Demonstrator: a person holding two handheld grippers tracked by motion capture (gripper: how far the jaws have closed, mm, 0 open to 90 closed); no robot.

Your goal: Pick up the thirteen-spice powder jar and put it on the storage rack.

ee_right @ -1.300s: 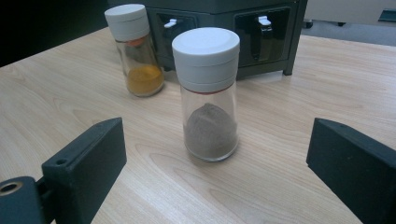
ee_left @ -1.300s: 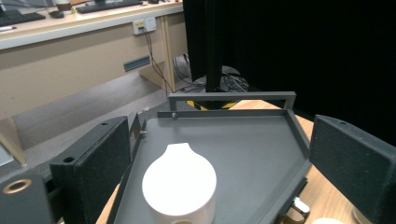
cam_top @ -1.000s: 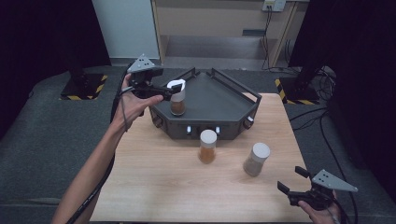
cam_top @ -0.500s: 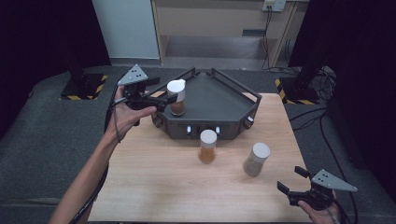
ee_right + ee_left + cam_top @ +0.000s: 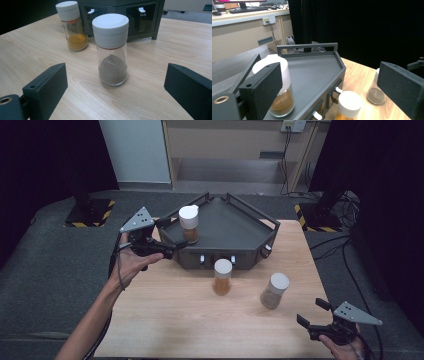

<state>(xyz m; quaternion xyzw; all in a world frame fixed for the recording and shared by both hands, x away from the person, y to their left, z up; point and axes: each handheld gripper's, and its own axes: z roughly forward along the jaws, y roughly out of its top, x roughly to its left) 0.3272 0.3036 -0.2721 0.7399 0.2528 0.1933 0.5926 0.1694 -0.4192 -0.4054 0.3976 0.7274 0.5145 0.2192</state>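
A white-capped jar of brown spice [image 5: 189, 224] stands upright in the left corner of the dark tray [image 5: 235, 222]. My left gripper [image 5: 172, 234] is open just left of it, and the jar [image 5: 280, 98] shows behind the left jaw, apart from the pads. On the table in front of the tray stand an orange-spice jar [image 5: 222, 276] and a grey-spice jar [image 5: 274, 290]. My right gripper [image 5: 312, 312] sits open near the front right corner. It faces the grey jar [image 5: 111, 50], with the orange jar [image 5: 72, 25] behind.
The tray is a dark angular box with raised rails [image 5: 307, 46] and small white-handled latches on its front [image 5: 140, 10]. Bare wooden table [image 5: 190, 320] lies in front of the jars. Grey floor padding surrounds the table, and cables run at the right.
The left gripper set the brown jar upright on the tray, opened and drew back toward the person. The right gripper has stayed still.
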